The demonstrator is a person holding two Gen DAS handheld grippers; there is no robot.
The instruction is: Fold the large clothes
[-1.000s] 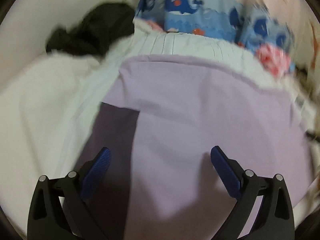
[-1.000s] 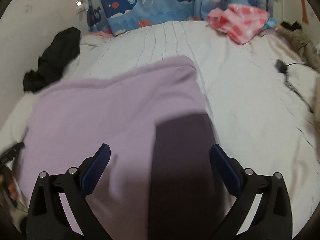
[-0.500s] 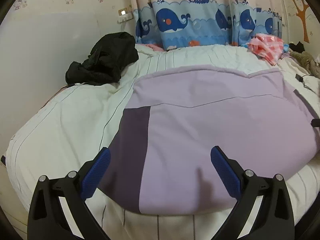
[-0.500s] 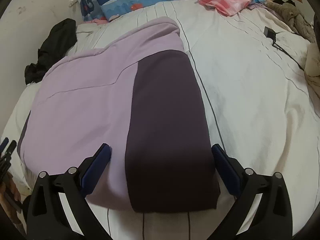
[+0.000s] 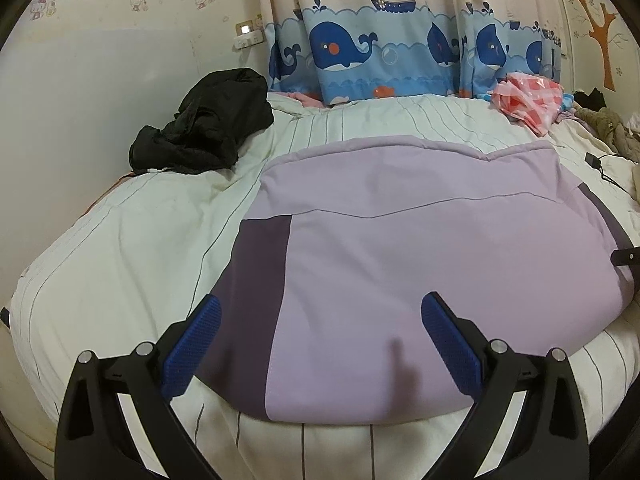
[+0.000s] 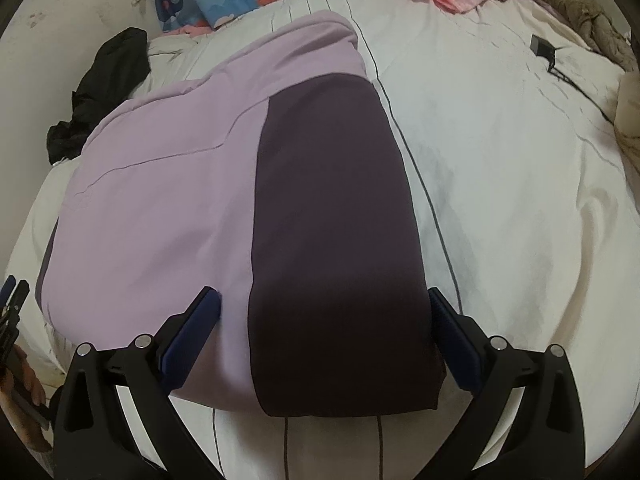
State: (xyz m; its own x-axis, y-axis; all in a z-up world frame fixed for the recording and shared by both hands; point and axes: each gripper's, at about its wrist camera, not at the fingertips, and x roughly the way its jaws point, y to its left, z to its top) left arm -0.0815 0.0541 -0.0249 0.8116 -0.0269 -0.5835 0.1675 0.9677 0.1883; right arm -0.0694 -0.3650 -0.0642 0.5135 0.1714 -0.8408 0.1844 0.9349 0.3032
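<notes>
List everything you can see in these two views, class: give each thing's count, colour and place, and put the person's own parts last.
folded garment: one, lilac with dark purple panels, on the bed's near middle.
bed sheet: one, white with thin dark stripes, covering the bed.
black clothing: one heap, far left by the wall.
pink checked cloth: one, far right by the curtain.
whale curtain: one, blue and cream, behind the bed.
charger with cable: one, black, right side of the bed.
brown clothing: one heap, far right.
left hand-held gripper: open, above the garment's near edge.
right hand-held gripper: open, over the dark panel.
</notes>
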